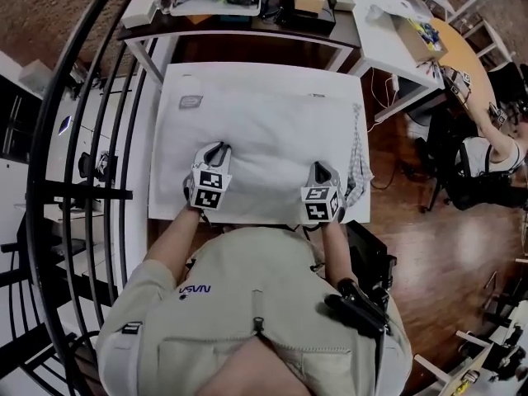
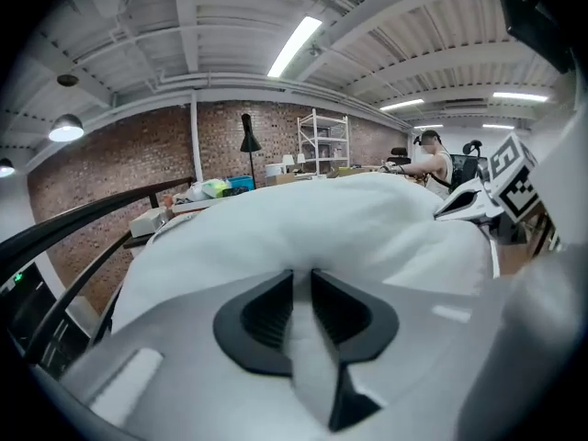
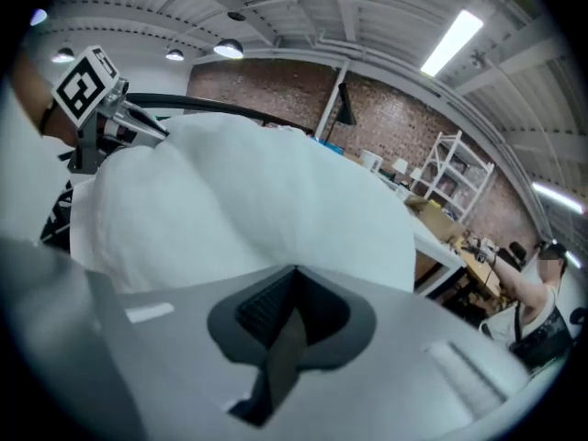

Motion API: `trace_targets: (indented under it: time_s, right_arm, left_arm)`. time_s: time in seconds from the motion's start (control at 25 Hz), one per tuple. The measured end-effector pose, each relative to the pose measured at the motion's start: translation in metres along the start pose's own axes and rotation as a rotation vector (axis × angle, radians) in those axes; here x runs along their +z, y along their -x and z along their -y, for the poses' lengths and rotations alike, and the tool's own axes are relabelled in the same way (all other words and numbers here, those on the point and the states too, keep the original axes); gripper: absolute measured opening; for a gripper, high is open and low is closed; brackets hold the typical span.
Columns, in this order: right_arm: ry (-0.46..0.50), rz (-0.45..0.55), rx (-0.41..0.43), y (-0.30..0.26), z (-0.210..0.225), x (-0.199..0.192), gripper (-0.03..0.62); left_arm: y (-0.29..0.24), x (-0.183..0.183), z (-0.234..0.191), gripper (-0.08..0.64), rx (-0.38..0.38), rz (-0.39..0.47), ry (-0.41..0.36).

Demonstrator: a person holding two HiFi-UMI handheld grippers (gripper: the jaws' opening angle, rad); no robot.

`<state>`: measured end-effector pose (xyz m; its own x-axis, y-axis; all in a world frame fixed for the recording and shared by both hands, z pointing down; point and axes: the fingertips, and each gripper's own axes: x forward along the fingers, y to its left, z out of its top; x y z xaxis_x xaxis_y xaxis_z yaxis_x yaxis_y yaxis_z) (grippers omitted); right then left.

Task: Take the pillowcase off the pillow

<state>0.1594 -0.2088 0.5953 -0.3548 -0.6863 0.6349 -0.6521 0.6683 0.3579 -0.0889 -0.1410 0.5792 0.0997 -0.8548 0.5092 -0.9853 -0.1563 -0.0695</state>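
Pillow: a white pillow [image 1: 264,130], in its white pillowcase [image 2: 331,219], lies flat at frame centre on a white table [image 1: 169,172].
Left gripper: the left gripper [image 1: 217,148] sits at the pillow's near-left edge, its jaws pinching a fold of pillowcase.
Right gripper: the right gripper [image 1: 322,168] sits at the near-right edge, its jaws pressed together on a thin strip of pillowcase.
Right edge: a checked cloth [image 1: 357,159] lies just beside the pillow.

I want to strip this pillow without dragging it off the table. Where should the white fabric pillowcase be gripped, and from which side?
Pinch a loose fold of the white fabric pillowcase along its near edge, coming from the person's side. The cloth there is slack enough to gather: the left gripper pinches such a fold, and the right gripper likely does too.
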Motion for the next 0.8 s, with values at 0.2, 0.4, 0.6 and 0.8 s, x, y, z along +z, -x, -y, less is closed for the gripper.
trace_targets:
  time_s: [0.2,0.4,0.6,0.8]
  right_arm:
    - [-0.091,0.115,-0.013,0.016,0.004,0.028,0.005]
    - [-0.324,0.349,-0.056,0.082,0.002,0.078,0.005]
    - [-0.351,0.531,-0.077,0.146,-0.016,0.120,0.004]
    - [-0.376,0.636,-0.092,0.184,-0.016,0.132,0.003]
  left_arm:
    - [0.037,0.011,-0.008,0.026,0.017,0.093,0.012]
    - [0.105,0.041,-0.011,0.006,0.048,0.297,0.107]
    - [0.158,0.061,0.000,0.006,0.057,0.402,0.078]
    - [0.197,0.064,0.013,0.005,0.105,0.458,0.073]
